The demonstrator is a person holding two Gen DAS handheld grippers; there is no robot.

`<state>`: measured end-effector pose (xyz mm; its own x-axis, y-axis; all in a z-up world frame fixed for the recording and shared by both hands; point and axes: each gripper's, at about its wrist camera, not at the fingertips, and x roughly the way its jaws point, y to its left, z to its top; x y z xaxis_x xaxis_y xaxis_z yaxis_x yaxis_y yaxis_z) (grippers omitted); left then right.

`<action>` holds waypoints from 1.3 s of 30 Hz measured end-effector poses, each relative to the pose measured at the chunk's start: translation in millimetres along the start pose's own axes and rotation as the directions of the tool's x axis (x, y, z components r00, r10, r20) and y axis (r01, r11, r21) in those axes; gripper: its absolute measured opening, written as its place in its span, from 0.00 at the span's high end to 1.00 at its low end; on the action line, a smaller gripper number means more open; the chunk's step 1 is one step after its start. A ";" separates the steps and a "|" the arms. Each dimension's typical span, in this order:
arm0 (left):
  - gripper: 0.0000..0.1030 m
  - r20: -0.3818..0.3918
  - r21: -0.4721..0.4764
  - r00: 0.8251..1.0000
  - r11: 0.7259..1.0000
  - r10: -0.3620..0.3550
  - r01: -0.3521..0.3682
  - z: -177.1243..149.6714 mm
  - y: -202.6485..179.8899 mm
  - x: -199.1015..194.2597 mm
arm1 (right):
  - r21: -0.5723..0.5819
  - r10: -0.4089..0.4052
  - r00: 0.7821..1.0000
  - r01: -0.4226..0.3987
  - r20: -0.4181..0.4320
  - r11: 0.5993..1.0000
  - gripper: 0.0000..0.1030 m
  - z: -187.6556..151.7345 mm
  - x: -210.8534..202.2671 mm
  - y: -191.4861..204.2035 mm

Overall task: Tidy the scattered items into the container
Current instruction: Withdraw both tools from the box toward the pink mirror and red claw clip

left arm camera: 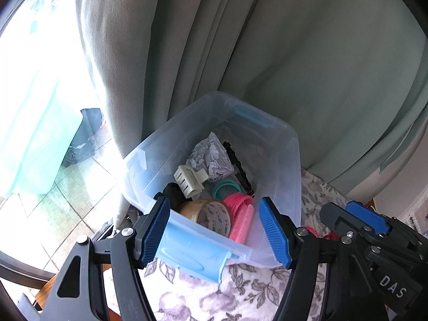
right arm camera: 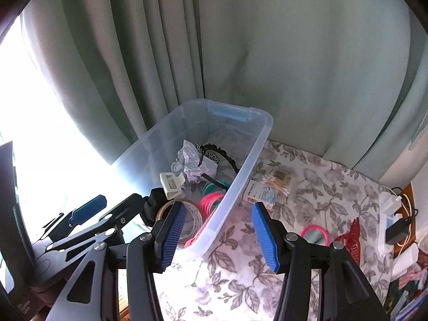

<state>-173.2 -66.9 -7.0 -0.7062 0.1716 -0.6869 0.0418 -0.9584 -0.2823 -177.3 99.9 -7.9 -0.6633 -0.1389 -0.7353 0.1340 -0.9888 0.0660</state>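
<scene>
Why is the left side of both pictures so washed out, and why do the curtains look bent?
Left wrist view: daylight from the window blows out that side and glares on the container. Right wrist view: the same white glare at left; the fisheye lens bows the curtain, and dark corners are the lens edge.

Red hair clip [right arm camera: 350, 243] partly hidden behind right tongs [right arm camera: 218, 236].

White capitals "DAS" stand on the black body of the right gripper [left arm camera: 361, 222], at the lower right edge of the left wrist view. The tape roll [left arm camera: 214, 215] in the near end of the container [left arm camera: 290, 176] bears blue print on its white core, too small to read. Print on the cotton-swab packet [right arm camera: 263, 190] on the floral cloth [right arm camera: 240, 281] is likewise illegible.
</scene>
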 end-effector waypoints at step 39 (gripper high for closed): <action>0.29 -0.029 0.257 0.999 0.966 -0.031 0.037 -47.1 -137.6 8.1 | 0.297 0.004 0.981 -0.062 0.193 0.953 0.00 -76.4 -62.7 -150.6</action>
<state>-151.4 77.1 -5.2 -0.6866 0.2075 -0.6968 -0.1674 -0.9778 -0.1261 -99.7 261.6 -23.3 -0.7925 -0.1505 -0.5910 -0.0497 -0.9499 0.3086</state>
